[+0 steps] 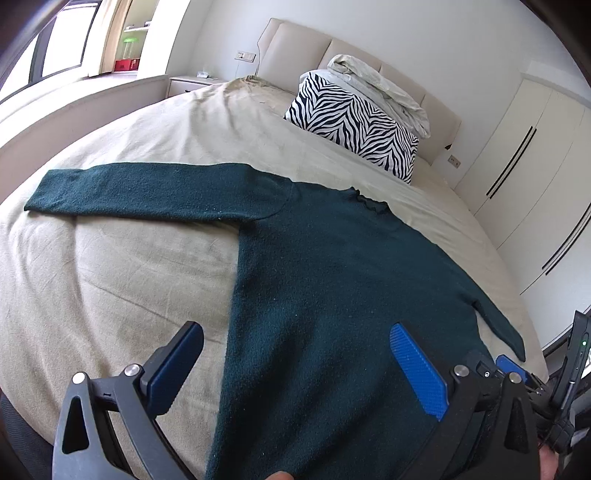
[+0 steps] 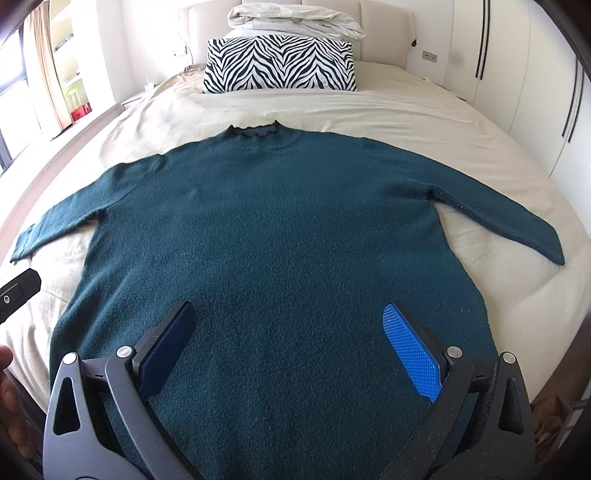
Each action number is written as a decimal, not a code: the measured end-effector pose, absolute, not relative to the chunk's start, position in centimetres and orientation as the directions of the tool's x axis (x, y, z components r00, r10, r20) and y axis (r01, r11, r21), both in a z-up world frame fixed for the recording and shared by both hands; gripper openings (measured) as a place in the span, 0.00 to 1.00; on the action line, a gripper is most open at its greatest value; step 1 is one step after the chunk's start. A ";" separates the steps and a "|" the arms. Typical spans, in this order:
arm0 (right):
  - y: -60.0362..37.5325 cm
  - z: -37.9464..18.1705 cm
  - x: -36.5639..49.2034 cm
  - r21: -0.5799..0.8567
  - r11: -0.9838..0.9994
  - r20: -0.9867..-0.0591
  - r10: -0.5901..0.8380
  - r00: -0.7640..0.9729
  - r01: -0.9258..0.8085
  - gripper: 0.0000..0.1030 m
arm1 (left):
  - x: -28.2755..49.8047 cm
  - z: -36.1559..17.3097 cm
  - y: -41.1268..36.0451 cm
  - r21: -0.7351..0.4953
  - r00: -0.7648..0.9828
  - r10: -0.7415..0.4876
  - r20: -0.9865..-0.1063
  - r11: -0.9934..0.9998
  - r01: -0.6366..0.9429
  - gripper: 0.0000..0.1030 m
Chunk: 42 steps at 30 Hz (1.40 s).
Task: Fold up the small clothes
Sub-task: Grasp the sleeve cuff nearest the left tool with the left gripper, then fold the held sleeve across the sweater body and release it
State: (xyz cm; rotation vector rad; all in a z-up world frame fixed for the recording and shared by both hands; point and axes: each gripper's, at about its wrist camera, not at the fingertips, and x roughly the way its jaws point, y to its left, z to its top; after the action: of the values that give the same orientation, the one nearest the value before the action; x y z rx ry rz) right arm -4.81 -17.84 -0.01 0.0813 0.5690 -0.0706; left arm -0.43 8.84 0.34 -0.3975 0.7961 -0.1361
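Sweater heading: the dark teal sweater [image 2: 280,229] lies flat on the bed sheet [image 2: 388,107], collar [image 2: 255,132] pointing away from the right gripper [image 2: 290,334] toward the headboard, hem nearest the tool.
Long axis: collar to hem runs straight ahead of the right gripper; the two sleeves spread out to either side across that line, each angling slightly back toward the tool.
Left view: the same sweater [image 1: 332,288] sits ahead and to the right of the left gripper [image 1: 297,354], its near sleeve [image 1: 147,192] stretched out to the left beyond the fingers.
Right gripper: jaws spread wide above the lower body of the sweater, nothing between them.
Left gripper: jaws spread wide over the sweater's left edge, one finger over bare sheet, the other over the knit; nothing held.
Beyond the collar: a zebra-print pillow [image 2: 279,64] with folded pale bedding [image 2: 295,20] stacked on it, well apart from the sweater.
Sides: white wardrobe doors [image 2: 535,74] to the right, a window with curtain [image 2: 40,66] to the left.
In the way: nothing lies on the sweater.
Look: fine fuzzy knit, frilled collar edge, smooth, unfolded.
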 end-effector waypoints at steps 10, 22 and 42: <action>-18.4 4.9 -3.6 0.093 0.995 -0.393 -0.007 0.919 0.047 1.00 | 1.3 1.3 19.2 -0.311 0.764 0.027 -0.645 0.903 -0.295 1.00; -16.3 6.0 0.4 0.200 0.978 -0.474 0.152 0.867 -0.062 0.85 | 5.2 -5.3 33.4 -0.750 0.808 -0.166 -0.566 0.512 -0.420 0.84; -17.6 4.1 3.3 0.298 0.950 -0.482 0.233 0.845 -0.092 0.72 | 11.5 -9.1 38.6 -0.832 0.849 -0.085 -0.522 0.269 -0.484 0.07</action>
State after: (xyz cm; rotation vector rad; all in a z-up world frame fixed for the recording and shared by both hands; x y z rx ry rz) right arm 3.35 -17.62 4.05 0.2700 0.5395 0.1735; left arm 11.47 38.65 -9.07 -1.2850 0.5254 0.2866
